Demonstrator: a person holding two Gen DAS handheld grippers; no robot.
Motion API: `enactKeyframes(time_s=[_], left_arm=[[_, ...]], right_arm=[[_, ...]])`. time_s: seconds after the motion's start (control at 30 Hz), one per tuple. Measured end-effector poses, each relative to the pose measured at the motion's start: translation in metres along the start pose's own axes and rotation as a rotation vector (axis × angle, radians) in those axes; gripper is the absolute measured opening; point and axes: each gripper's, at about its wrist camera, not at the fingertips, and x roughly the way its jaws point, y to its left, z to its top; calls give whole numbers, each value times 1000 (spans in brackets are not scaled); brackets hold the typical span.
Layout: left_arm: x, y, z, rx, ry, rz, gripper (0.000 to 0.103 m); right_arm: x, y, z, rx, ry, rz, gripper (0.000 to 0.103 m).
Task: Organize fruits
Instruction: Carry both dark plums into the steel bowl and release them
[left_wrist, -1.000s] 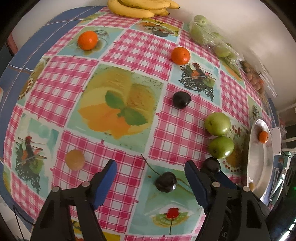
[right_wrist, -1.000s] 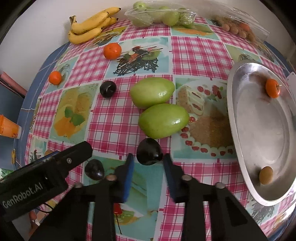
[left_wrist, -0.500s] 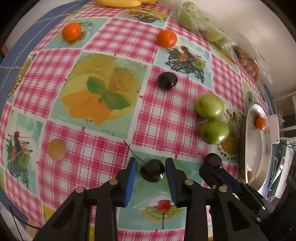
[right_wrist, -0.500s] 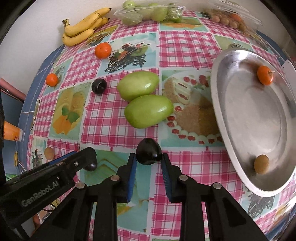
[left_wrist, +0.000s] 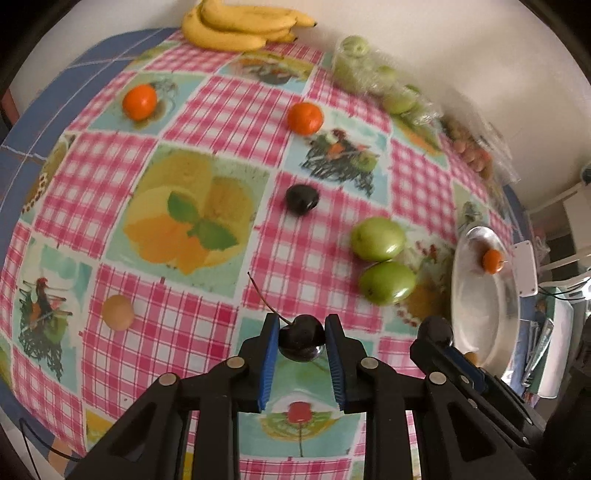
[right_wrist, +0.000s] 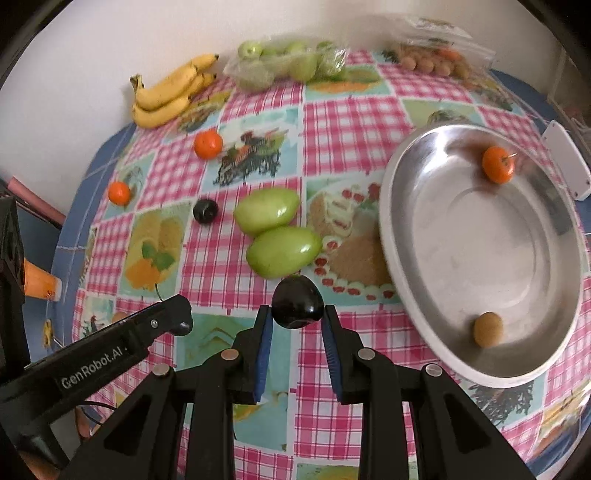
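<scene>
My left gripper (left_wrist: 301, 341) is closed on a dark cherry (left_wrist: 300, 341) — its thin stem (left_wrist: 263, 297) arcs up and to the left above the checked tablecloth (left_wrist: 229, 110). My right gripper (right_wrist: 295, 319) is clamped on a dark plum (right_wrist: 297, 302), held just in front of 2 green fruits (right_wrist: 282, 251) that lie touching each other. Just to the right of them sits the metal tray (right_wrist: 391, 229), with a small orange fruit (right_wrist: 498, 164) near its far rim and a brown round fruit (right_wrist: 488, 329) near its close rim. Another dark plum (right_wrist: 205, 211) rests on the cloth left of the green pair. Farther back lie 2 loose oranges (right_wrist: 208, 144) — and bananas (right_wrist: 168, 96) by the wall beside a bag of green fruit (right_wrist: 288, 64).
</scene>
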Motion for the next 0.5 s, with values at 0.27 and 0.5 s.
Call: enactKeyframes(time_s=[0.27,0.5], left_arm=[[-10,-22,2,57,-48,-13,27],[-4,-52,-2,127,-59,-53,27]], right_arm=[[-16,-25,1,50,-31,-8,28],[-21,-72,-1,180,-40,-101,28]])
